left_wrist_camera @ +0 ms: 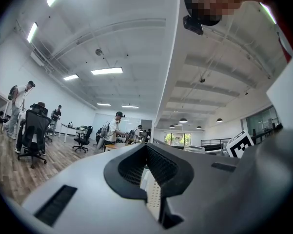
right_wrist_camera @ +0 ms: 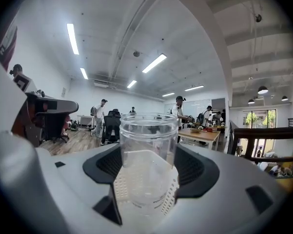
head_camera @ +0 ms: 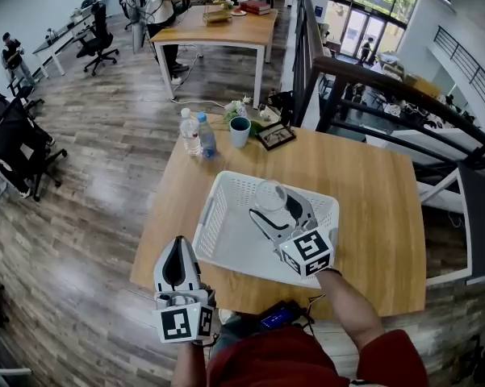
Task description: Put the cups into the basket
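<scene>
A clear plastic cup (head_camera: 270,193) hangs over the far half of the white perforated basket (head_camera: 226,240) in the middle of the wooden table (head_camera: 371,208). My right gripper (head_camera: 273,206) is shut on it. In the right gripper view the cup (right_wrist_camera: 147,145) stands upright between the black pads (right_wrist_camera: 197,172), with the basket wall (right_wrist_camera: 121,189) below. A teal cup (head_camera: 240,131) stands at the table's far edge. My left gripper (head_camera: 177,244) is at the table's near left edge, left of the basket, jaws together and holding nothing. The left gripper view shows a strip of basket (left_wrist_camera: 153,201) past the gripper (left_wrist_camera: 147,150).
Two water bottles (head_camera: 198,134) stand left of the teal cup, a framed picture (head_camera: 275,136) and flowers (head_camera: 238,107) to its right. A dark stair railing (head_camera: 403,87) runs behind the table. People, desks and office chairs (head_camera: 20,147) fill the room beyond.
</scene>
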Motion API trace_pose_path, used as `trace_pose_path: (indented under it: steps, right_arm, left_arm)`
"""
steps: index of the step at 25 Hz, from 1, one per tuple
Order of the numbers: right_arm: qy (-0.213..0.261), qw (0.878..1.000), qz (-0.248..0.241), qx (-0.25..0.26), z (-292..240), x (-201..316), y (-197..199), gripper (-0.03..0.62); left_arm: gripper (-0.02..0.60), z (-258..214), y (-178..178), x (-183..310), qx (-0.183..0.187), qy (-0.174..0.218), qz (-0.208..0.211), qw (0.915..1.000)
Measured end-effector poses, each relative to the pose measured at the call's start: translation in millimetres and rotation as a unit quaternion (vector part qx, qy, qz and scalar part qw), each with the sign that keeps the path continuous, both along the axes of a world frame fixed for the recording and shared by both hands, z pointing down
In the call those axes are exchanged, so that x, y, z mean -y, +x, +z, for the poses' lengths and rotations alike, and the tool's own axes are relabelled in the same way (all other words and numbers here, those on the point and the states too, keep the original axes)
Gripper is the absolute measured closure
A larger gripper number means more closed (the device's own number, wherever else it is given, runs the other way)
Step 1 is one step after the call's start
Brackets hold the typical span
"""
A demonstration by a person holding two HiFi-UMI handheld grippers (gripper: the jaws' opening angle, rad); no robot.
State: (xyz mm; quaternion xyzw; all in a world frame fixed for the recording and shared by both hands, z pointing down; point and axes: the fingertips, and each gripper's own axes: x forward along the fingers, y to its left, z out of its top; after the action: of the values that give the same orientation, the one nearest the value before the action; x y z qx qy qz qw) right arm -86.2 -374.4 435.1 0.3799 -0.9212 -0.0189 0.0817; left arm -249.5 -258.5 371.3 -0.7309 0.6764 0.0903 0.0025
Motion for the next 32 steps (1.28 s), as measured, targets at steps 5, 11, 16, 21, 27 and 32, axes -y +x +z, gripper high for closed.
trace_pose_path:
  steps: [5, 11, 16, 21, 27, 32]
  right_arm:
    - [0.003, 1.000, -0.002, -0.008, 7.7, 7.0, -3.5, 0.267]
    - [-0.003, 1.000, -0.013, -0.020, 18.4, 13.1, -11.4, 0.267]
    - [-0.008, 0.999, -0.025, -0.033, 31.0, 15.2, -20.9, 0.267]
    - [-0.015, 0.998, -0.034, -0.045, 43.3, 15.9, -31.0, 0.267]
    - [-0.025, 0.997, -0.041, -0.059, 59.6, 18.0, -38.4, 0.267]
    - [-0.031, 0.996, -0.047, -0.070, 71.0, 19.7, -41.9, 0.267]
  left_arm:
    - [0.581, -0.1, -2.0, -1.0, 0.002, -0.002, -0.003, 1.0000]
    - [0.581, 0.2, -1.1, 0.2, 0.008, -0.003, -0.003, 1.0000]
    - [0.581, -1.0, 0.6, 0.8, 0.015, -0.003, -0.003, 0.9999]
    - [0.581, -1.0, -2.3, -0.3, 0.015, -0.002, -0.005, 0.9999]
    - [0.581, 7.1, -6.8, 0.5, 0.007, -0.012, -0.009, 0.9999]
    - [0.581, 11.1, -10.4, -1.4, 0.006, -0.016, -0.011, 0.9998]
